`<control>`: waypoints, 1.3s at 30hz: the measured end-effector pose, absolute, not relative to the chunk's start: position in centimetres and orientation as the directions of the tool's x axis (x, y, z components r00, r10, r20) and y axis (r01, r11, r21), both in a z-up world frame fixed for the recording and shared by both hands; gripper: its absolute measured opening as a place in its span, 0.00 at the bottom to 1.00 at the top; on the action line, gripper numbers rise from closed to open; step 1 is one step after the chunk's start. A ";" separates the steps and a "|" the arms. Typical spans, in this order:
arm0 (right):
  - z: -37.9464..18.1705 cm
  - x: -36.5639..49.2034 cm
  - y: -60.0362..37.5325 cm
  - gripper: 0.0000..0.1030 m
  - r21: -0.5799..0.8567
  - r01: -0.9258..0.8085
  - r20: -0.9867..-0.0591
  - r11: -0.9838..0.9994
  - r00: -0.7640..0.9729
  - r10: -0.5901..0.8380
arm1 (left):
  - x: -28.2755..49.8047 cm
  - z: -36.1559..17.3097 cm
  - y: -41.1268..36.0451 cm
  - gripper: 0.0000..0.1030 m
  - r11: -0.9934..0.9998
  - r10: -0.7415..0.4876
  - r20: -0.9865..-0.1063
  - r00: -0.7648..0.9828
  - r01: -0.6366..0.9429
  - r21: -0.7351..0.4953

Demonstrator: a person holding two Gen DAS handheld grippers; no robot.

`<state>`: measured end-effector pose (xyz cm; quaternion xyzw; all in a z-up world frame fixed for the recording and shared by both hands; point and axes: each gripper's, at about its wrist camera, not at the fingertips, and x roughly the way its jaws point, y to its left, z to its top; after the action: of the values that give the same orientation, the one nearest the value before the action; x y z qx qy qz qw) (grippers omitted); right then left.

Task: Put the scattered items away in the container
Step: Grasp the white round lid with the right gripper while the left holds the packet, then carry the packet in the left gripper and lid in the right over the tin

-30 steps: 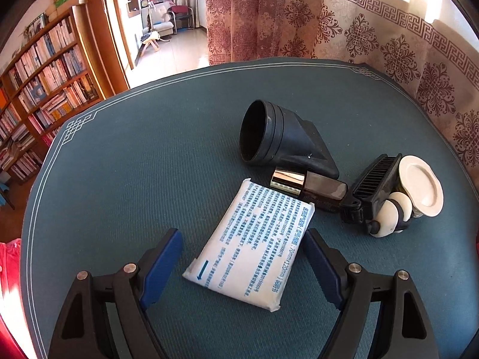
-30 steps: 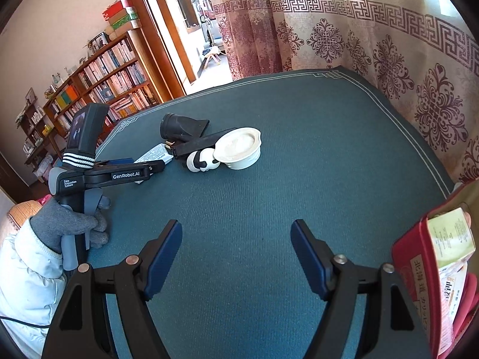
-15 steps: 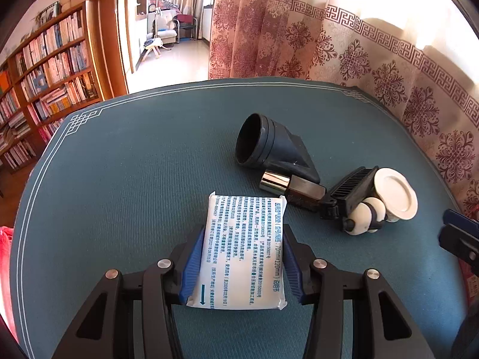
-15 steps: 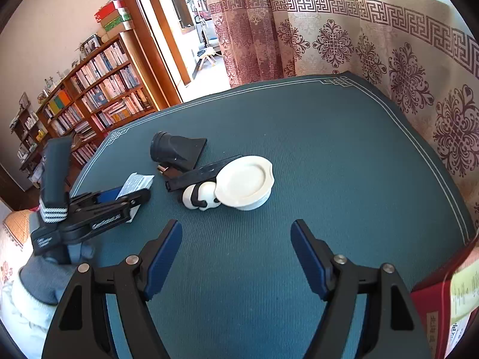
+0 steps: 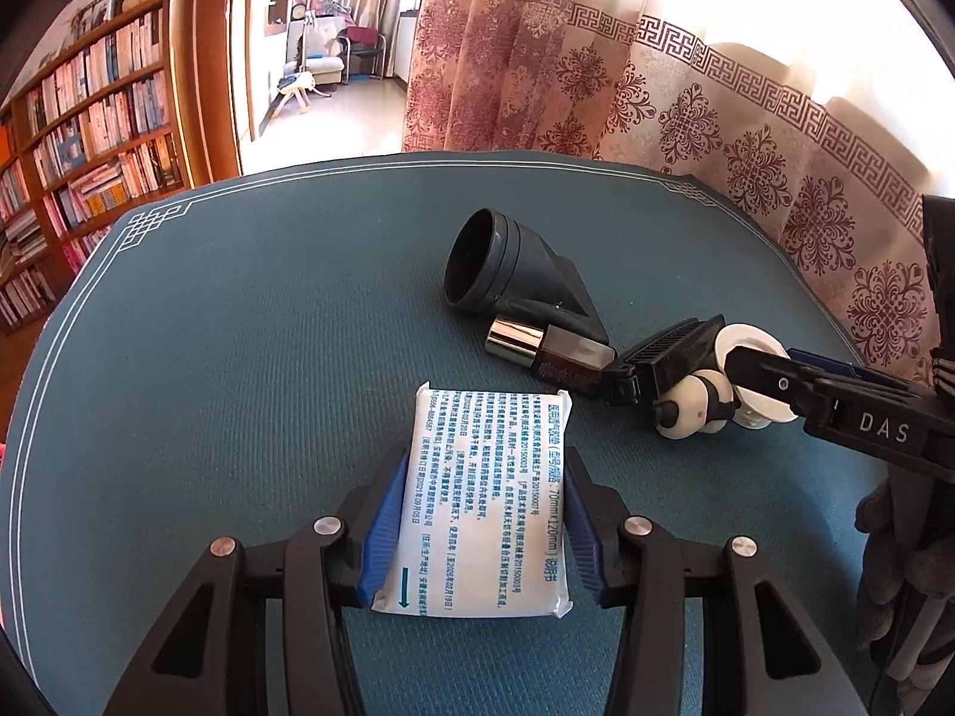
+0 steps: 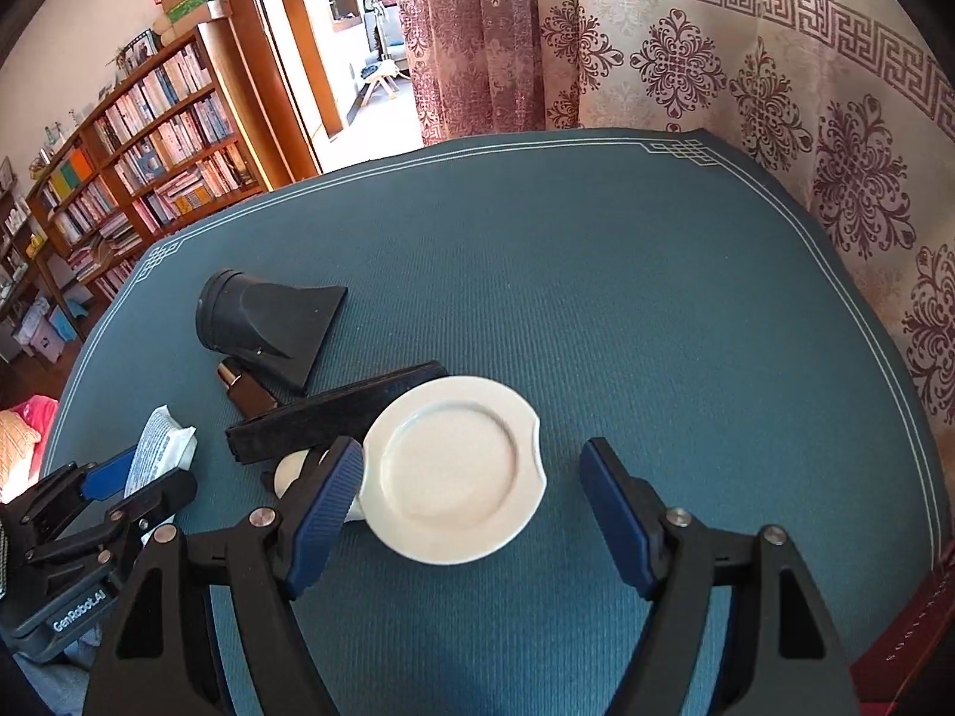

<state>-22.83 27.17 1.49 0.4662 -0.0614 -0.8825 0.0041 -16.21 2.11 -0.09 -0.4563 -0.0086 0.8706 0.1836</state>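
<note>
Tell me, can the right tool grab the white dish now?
Probably yes. The right tool is open, and the white dish sits between its fingers with nothing over it. The left finger is near the rim, beside the panda toy, so it might bump that.

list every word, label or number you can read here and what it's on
"DAS": white letters on the right gripper body, in the left wrist view.
"GenRobot.AI": white print on the left gripper body, in the right wrist view.
"70mm", "120mm": blue print on the white packet; its other lines are too small to read.
Dark bottle label: blurred.
Bookshelf spines: unreadable.
</note>
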 end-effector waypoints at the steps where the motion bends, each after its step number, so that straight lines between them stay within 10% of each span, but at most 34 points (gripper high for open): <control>1: 1.4 -23.0 27.3 0.78 0.117 -0.053 -0.826 -0.992 -0.560 -0.068 | -16.2 -0.1 2.2 0.49 -0.933 0.326 -0.793 -0.515 -0.312 -0.180; 35: 0.2 -23.3 25.8 0.78 -0.068 0.040 -0.831 -0.997 -0.556 0.035 | -16.3 -0.3 2.1 0.49 -0.932 0.325 -0.794 -0.514 -0.318 -0.175; 39: 0.5 -22.6 26.3 0.54 -0.062 0.021 -0.818 -0.998 -0.574 0.039 | -16.4 -0.3 2.1 0.49 -0.934 0.323 -0.790 -0.521 -0.312 -0.176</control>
<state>-22.64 26.26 0.46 0.4617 0.0326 -0.8864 -0.0049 -16.35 2.14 -0.34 -0.4544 -0.0057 0.8719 0.1822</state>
